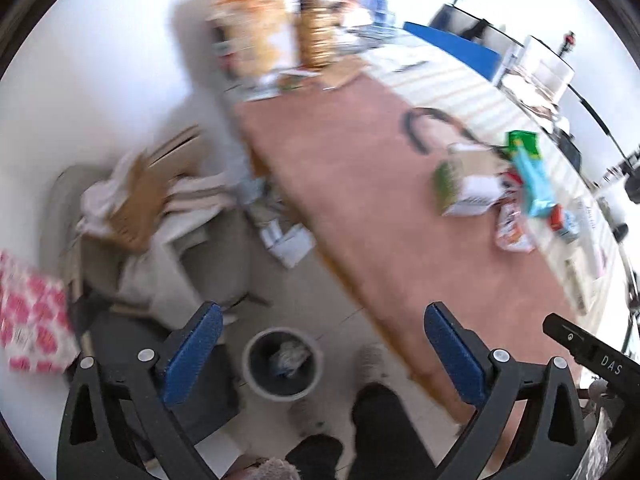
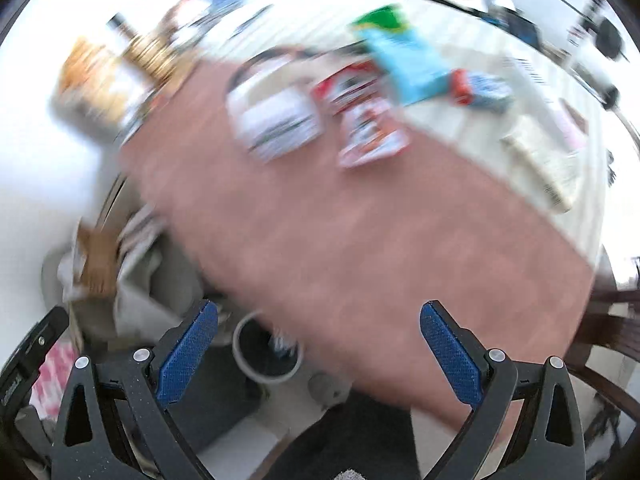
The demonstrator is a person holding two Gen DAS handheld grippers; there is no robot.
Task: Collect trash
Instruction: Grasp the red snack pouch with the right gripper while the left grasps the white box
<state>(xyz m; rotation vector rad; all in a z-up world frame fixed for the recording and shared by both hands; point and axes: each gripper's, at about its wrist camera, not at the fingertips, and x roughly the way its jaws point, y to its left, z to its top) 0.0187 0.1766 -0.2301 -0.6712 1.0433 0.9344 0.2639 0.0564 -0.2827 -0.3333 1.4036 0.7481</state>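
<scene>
A pile of trash lies on the far part of the reddish-brown table (image 1: 360, 200): a white and green carton (image 1: 464, 188), a light blue packet (image 1: 534, 182), a green packet (image 1: 522, 140) and a red and white wrapper (image 1: 512, 228). A grey round bin (image 1: 283, 364) stands on the floor beside the table's near end, with crumpled waste inside. My left gripper (image 1: 324, 356) hangs open high above the bin, empty. My right gripper (image 2: 318, 354) is open and empty too, above the table's near edge. The right wrist view is blurred but shows the carton (image 2: 276, 124), wrapper (image 2: 372, 136), blue packet (image 2: 408, 68) and bin (image 2: 266, 356).
A grey chair heaped with cardboard and cloth (image 1: 152, 200) stands left of the table. A pink patterned bag (image 1: 32, 316) is at the far left. A person's dark trouser legs (image 1: 380, 432) are below. A black cable (image 1: 424, 128) lies on the table. A wooden chair (image 2: 608, 340) sits right.
</scene>
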